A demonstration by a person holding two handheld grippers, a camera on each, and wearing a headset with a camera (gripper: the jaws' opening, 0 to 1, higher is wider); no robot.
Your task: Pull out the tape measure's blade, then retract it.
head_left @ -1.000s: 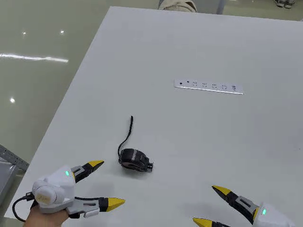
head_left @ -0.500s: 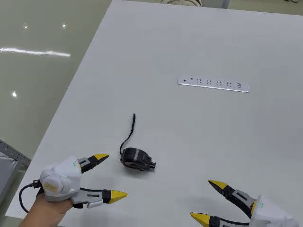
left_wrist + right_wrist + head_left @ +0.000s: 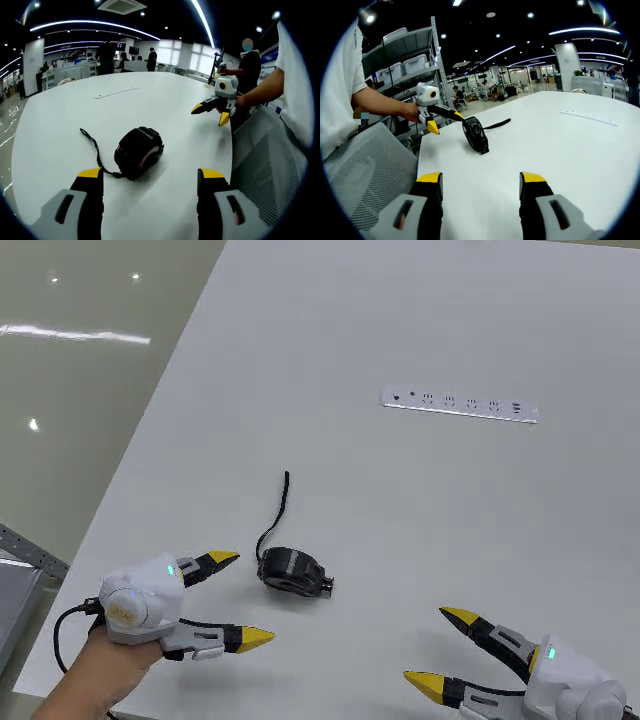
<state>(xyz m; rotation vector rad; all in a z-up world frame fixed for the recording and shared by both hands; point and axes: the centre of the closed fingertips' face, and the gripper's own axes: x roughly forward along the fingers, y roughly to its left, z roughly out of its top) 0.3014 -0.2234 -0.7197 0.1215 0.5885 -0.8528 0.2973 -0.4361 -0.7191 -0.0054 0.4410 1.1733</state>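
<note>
A black tape measure (image 3: pixel 292 572) lies on the white table (image 3: pixel 400 330), its black wrist strap (image 3: pixel 274 517) trailing away toward the far side. Its blade is not drawn out. My left gripper (image 3: pixel 232 598) is open just to the left of the tape measure, yellow tips pointing at it without touching. In the left gripper view the tape measure (image 3: pixel 138 152) sits a short way ahead of the open left gripper (image 3: pixel 151 174). My right gripper (image 3: pixel 433 649) is open near the table's front edge, well to the right of the tape measure (image 3: pixel 476 134). Nothing is between the tips of the right gripper (image 3: pixel 481 177).
A white power strip (image 3: pixel 459 405) lies flat further back on the table. The table's left edge (image 3: pixel 150 415) drops to a glossy floor. A mesh chair (image 3: pixel 365 165) and shelving (image 3: pixel 405 65) stand behind me; people are at far desks.
My left gripper has moved slightly forward and nearer the tape measure. The right gripper has crept a little forward. The camera tilted, shifting the table up in view.
</note>
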